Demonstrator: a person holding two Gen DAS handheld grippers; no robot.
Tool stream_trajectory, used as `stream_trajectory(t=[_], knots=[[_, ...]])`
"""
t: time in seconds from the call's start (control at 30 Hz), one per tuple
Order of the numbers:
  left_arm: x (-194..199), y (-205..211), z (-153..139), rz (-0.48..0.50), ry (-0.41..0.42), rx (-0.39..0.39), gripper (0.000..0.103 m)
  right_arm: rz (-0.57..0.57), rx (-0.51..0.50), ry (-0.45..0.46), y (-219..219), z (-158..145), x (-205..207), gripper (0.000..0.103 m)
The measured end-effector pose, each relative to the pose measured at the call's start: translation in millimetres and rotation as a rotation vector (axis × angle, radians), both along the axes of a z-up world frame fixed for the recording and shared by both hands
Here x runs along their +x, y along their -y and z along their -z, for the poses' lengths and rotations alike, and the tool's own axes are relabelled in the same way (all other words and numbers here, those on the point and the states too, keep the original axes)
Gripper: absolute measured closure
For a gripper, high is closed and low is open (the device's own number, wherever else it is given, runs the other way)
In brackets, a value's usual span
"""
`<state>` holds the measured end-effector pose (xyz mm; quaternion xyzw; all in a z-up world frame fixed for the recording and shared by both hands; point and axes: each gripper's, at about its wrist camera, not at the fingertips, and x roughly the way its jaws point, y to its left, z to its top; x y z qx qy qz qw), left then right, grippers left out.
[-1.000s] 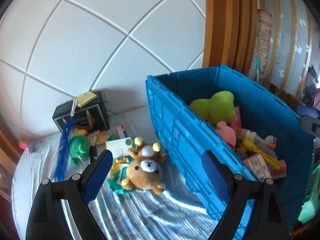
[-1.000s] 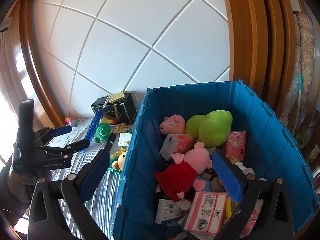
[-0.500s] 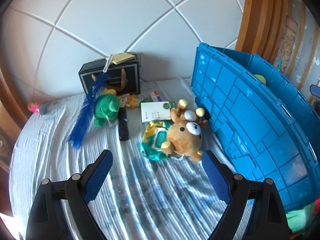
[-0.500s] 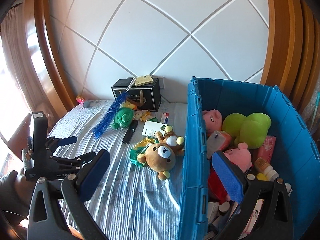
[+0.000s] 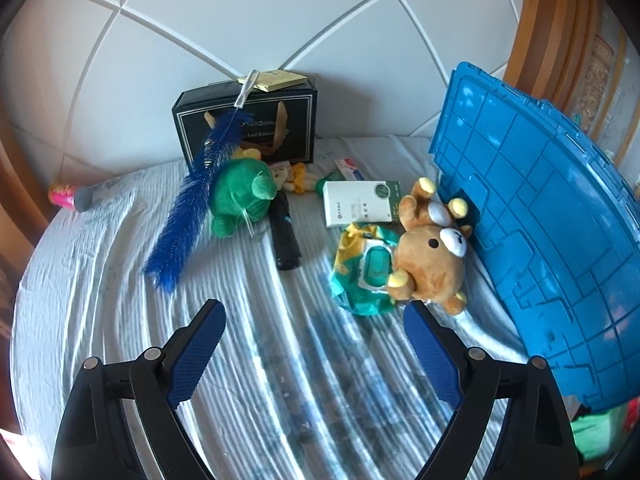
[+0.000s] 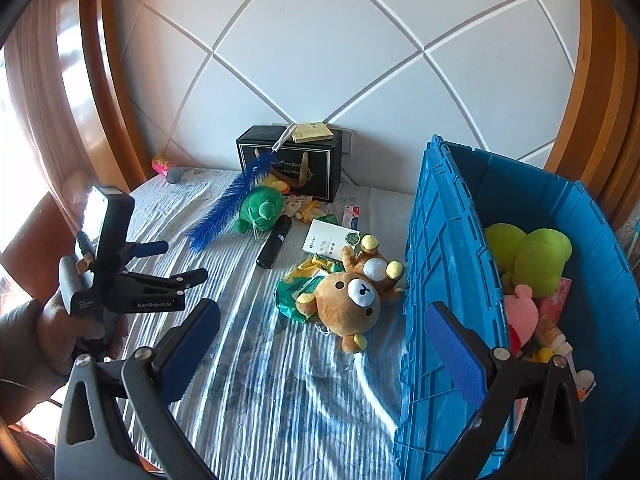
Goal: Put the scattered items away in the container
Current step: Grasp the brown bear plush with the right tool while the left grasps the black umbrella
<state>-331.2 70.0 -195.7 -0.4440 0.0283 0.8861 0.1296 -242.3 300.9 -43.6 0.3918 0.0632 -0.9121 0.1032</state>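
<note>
Right now the brown bear plush point(image 5: 430, 264) lies on the striped bed cover point(image 5: 248, 360), its head touching the outer wall of the blue crate point(image 5: 560, 240), and partly on top of a green and yellow packet point(image 5: 362, 276). In the left wrist view it is ahead of the left gripper point(image 5: 312, 354) and a little to the right, close beyond the right jaw. Its body runs roughly from the crate wall toward the camera. The left jaws are wide apart and empty. The right gripper point(image 6: 320, 356) is also spread wide with nothing between its jaws, and the bear sits ahead between them. Which hand is nearer I cannot say surely; the left seems lower. Farther behind lie a white box point(image 5: 360, 204), a black tube point(image 5: 285, 236), a green plush point(image 5: 240, 196) and a blue feather brush point(image 5: 188, 216).
</note>
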Motion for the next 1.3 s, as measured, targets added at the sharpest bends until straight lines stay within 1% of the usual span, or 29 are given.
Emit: stream_trajectory(t=[0.13, 0.27, 0.37, 0.53, 0.63, 0.73, 0.83, 0.9, 1.0, 1.07, 1.17, 1.23, 1.3], knots=[[-28, 7, 24, 0.011, 0.024, -0.004, 0.012, -0.018, 0.029, 0.021, 17, 30, -12, 0.000], [-58, 10, 50, 0.025, 0.046, -0.014, 0.012, -0.010, 0.057, 0.062, 28, 74, -37, 0.000], [-82, 9, 69, 0.041, 0.062, -0.018, 0.012, 0.011, 0.072, 0.098, 29, 115, -59, 0.000], [-123, 2, 111, 0.059, 0.097, -0.029, 0.012, 0.066, 0.094, 0.160, 23, 181, -104, 0.000], [-146, 1, 137, 0.049, 0.125, -0.028, 0.012, 0.100, 0.119, 0.184, 17, 216, -129, 0.000], [-168, 0, 158, 0.027, 0.152, -0.015, 0.012, 0.148, 0.092, 0.207, 8, 243, -147, 0.000], [-187, -2, 169, 0.002, 0.164, -0.004, 0.012, 0.174, 0.069, 0.204, 4, 258, -160, 0.000], [-196, -5, 176, -0.007, 0.174, 0.001, 0.012, 0.178, 0.080, 0.204, 5, 266, -168, 0.000], [-208, -15, 189, -0.007, 0.204, -0.031, 0.012, 0.182, 0.097, 0.190, 6, 270, -178, 0.000], [-213, -22, 198, -0.007, 0.222, -0.058, 0.012, 0.189, 0.118, 0.203, 6, 277, -185, 0.000], [-217, -26, 206, -0.017, 0.242, -0.068, 0.012, 0.178, 0.154, 0.207, 8, 282, -194, 0.000], [-217, -29, 211, -0.017, 0.251, -0.089, 0.013, 0.181, 0.150, 0.210, 6, 284, -199, 0.000], [-216, -33, 211, -0.010, 0.239, -0.115, 0.014, 0.183, 0.137, 0.219, 4, 288, -204, 0.000]])
